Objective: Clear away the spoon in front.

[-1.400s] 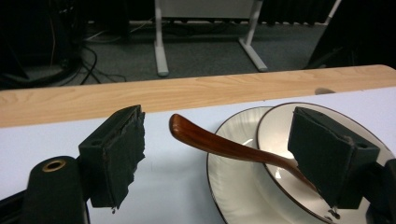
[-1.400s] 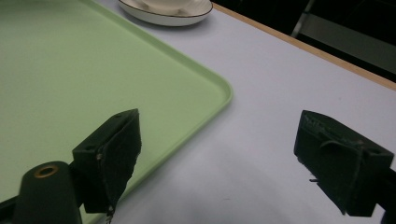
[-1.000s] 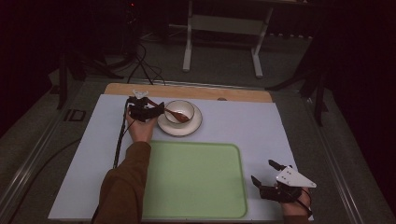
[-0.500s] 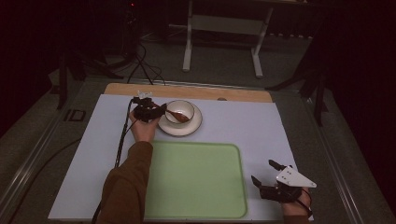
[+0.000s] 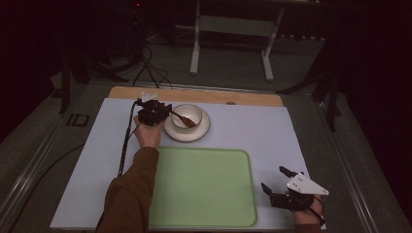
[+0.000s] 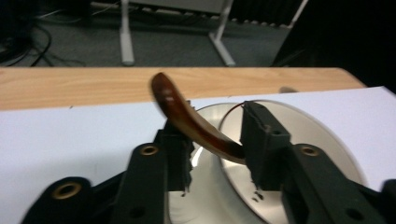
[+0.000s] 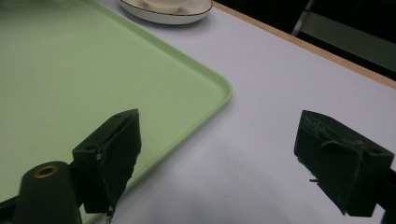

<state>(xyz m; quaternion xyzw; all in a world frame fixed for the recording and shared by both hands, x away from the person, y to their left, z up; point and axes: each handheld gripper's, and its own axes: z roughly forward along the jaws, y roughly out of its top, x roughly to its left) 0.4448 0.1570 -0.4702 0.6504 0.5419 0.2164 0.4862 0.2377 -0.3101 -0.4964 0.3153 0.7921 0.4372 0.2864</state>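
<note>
White surface (image 5: 252,131) holds our bowl (image 5: 188,115). Our left hand-held gripper (image 6: 210,140) has just been closing on the brown spoon (image 6: 187,119); we should squeeze firmly, then lift slowly.

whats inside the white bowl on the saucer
A dark brown curved wooden spoon lies in the round white ceramic bowl, its handle sticking out toward the left gripper. The bowl's floor under the spoon's scoop is covered, so anything there cannot be seen.

The cup (image 5: 187,115) with a spoon (image 5: 183,119) sits on a saucer (image 5: 204,131), behind the tray (image 5: 204,189).
</note>
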